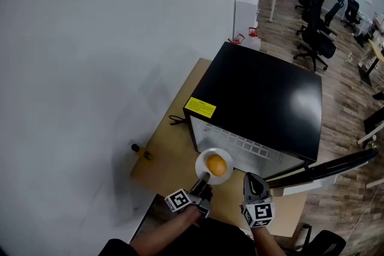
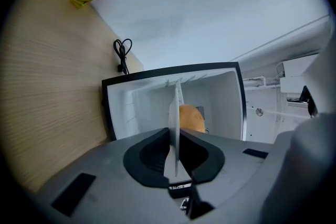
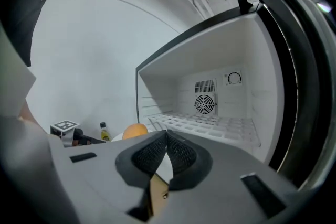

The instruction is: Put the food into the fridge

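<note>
1. The left gripper point(image 1: 203, 181) is clenched on the rim of a round white plate point(image 1: 202, 160), which stands out from its jaws at 12 o'clock.
2. The right gripper point(image 1: 252, 177), just beside it at 3 o'clock, has its jaws pressed together, and nothing is between them.
3. On the plate lies a round orange-yellow piece of food point(image 1: 216, 165). It is held just in front of the fridge opening and is not yet inside.
4. At 1 o'clock from the plate, a small black box-shaped fridge point(image 1: 264, 93) stands on a light wooden table point(image 1: 174, 147). Its door point(image 1: 330, 168) is already swung open toward 3 o'clock. The white grid shelf point(image 3: 210, 123) inside looks bare.
5. I judge that the opening is done and the carrying is almost finished. What is left is to pass the plate inside, set it on the shelf, release it, draw back, and probably close the door.
</note>
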